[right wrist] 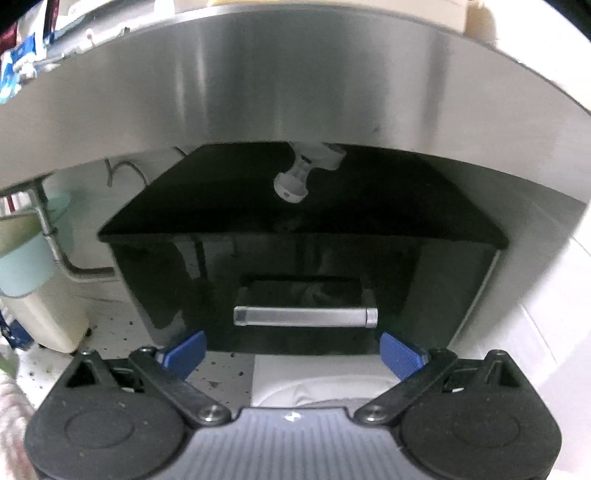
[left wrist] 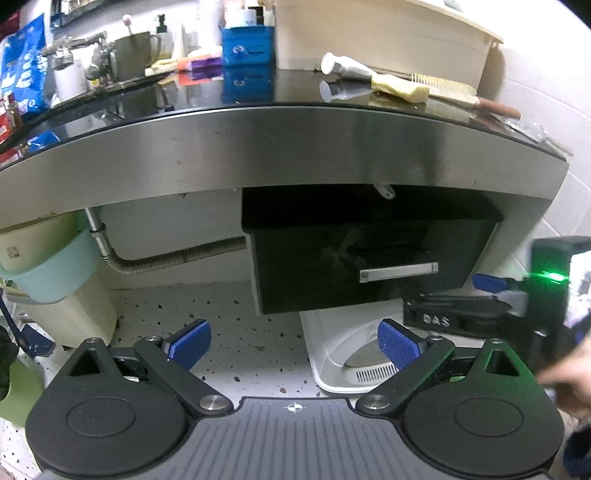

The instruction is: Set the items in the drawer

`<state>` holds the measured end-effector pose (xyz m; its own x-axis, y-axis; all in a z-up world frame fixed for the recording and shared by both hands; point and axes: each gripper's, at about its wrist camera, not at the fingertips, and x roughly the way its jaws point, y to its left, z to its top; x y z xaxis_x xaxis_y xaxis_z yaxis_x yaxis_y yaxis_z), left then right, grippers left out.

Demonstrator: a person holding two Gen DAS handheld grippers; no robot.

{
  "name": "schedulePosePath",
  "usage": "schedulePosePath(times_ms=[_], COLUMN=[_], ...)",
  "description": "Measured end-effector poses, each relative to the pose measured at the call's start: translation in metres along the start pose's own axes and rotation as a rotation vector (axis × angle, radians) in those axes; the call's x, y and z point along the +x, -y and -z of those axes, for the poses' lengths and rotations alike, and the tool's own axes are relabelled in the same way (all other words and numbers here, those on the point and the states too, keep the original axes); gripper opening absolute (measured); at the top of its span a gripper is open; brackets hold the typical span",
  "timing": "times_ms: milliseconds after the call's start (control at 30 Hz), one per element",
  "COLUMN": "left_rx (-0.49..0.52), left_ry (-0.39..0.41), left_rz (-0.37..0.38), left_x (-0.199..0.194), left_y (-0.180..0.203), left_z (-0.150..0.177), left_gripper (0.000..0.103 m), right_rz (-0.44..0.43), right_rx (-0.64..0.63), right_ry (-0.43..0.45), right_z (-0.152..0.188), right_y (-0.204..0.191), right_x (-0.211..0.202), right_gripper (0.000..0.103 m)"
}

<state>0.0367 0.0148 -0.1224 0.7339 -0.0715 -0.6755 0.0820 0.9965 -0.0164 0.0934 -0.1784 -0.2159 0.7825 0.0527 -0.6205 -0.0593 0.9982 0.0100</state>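
Observation:
A glossy black drawer (left wrist: 354,273) with a silver bar handle (left wrist: 399,272) hangs closed under the steel-edged counter (left wrist: 280,147). My left gripper (left wrist: 295,341) is open and empty, held back from the drawer and below it. My right gripper (right wrist: 293,352) is open and empty, just below and in front of the drawer's handle (right wrist: 304,316), not touching it. It also shows in the left wrist view (left wrist: 487,295) at the drawer's right. On the counter lie a white tube (left wrist: 347,66), a yellowish sponge brush (left wrist: 399,88) and a comb (left wrist: 443,86).
A blue box (left wrist: 247,46), a cream bin (left wrist: 380,33), a metal cup (left wrist: 135,53) and a tap (left wrist: 74,48) stand on the counter. Below are a flexible pipe (left wrist: 166,260), a teal cup holder (left wrist: 55,273), a cream bin (left wrist: 66,314) and a white scale-like device (left wrist: 332,350) on the speckled floor.

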Motion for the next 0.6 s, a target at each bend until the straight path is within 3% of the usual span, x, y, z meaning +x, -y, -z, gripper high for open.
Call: schedulePosePath(times_ms=[333, 500, 600], left_rx=[0.040, 0.041, 0.027], left_ry=[0.022, 0.047, 0.056], left_rz=[-0.027, -0.027, -0.020], left_x=[0.002, -0.005, -0.011], left_y=[0.018, 0.025, 0.028], left_z=[-0.009, -0.016, -0.021], left_gripper=[0.098, 0.098, 0.098], right_rz=[0.082, 0.146, 0.139], right_rx=[0.058, -0.016, -0.010], right_ry=[-0.092, -0.075, -0.063], right_z=[-0.015, -0.024, -0.032], right_y=[0.019, 0.015, 0.012], right_x=[-0.065, -0.092, -0.109], right_gripper=[0.101, 0.101, 0.101])
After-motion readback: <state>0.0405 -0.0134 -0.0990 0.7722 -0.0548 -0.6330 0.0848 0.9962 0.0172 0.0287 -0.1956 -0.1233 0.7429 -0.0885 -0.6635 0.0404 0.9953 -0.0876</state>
